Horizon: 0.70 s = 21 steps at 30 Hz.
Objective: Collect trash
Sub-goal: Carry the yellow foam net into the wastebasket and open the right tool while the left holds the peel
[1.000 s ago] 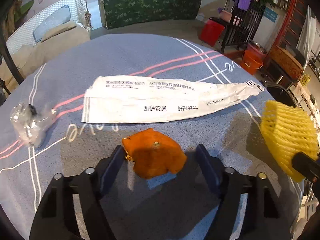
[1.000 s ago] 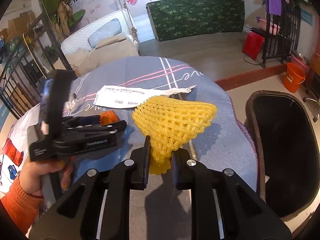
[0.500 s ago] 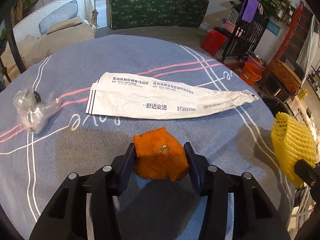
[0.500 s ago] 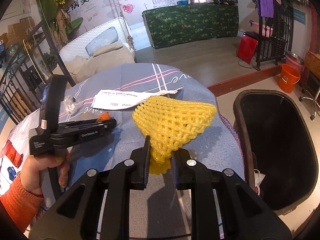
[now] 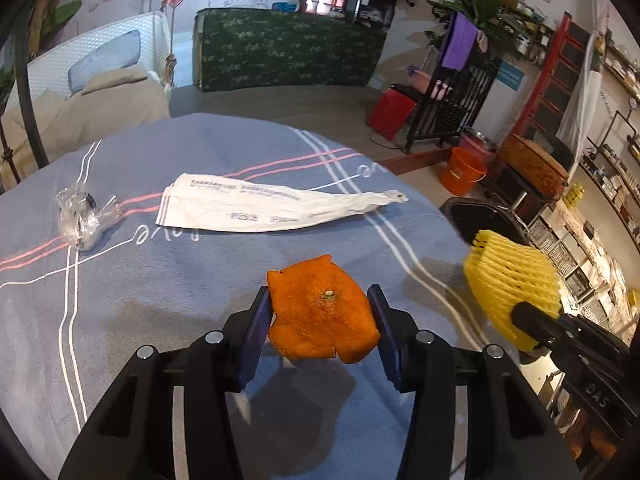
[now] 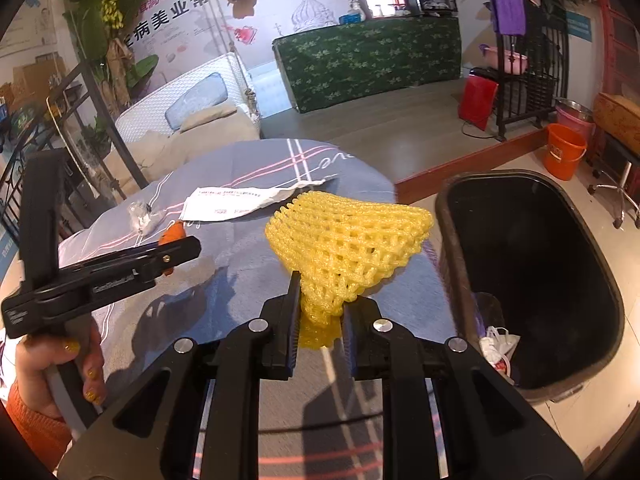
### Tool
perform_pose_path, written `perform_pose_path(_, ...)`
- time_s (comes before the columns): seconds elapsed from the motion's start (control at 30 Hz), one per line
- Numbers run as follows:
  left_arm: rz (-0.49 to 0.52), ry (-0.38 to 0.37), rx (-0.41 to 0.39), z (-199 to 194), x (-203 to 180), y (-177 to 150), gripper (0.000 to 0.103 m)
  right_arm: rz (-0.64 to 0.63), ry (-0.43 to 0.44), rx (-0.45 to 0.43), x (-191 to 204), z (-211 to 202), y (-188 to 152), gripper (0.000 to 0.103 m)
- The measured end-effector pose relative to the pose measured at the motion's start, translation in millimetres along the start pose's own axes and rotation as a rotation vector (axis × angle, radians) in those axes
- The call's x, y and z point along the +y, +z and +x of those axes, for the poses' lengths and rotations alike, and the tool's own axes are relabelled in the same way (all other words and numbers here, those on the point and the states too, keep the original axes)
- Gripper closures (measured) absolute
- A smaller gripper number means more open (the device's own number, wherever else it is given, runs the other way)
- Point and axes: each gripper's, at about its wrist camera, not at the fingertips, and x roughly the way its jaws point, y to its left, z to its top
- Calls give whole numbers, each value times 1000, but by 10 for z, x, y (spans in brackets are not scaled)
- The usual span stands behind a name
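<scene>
My left gripper is shut on an orange peel and holds it above the blue-grey tablecloth. My right gripper is shut on a yellow foam fruit net, held up beside the black trash bin. The net also shows in the left wrist view. A long white paper wrapper and a crumpled clear plastic wrapper lie on the table beyond the peel. The left gripper appears at the left of the right wrist view.
The bin stands on the floor at the table's right edge, with white trash at its bottom. An orange bucket, a red bag and a black rack stand on the floor beyond.
My left gripper closed on the orange peel and lifted it off the table. My right gripper carried the foam net up and toward the bin.
</scene>
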Motion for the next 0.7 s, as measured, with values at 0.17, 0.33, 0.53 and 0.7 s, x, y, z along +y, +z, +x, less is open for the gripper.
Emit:
perform_pose_path(0.17,38,-26,-25,-65,-247,-24,55,21,-26,-31,-136,-160,-54,85)
perform_pose_path(0.33,79,-45,-32,-60,-479,-41,55,52,-53,-57,-334,-295,-99,85)
perform_pose_path(0.53,126,-83,-30,-11,-776,-70,55,80,-105,-77,-614,-415,-159,85)
perform_pose_path(0.7,170,-118,-28,26,-1090,-96,55,120,-158,-92,-919,-493,-182,85)
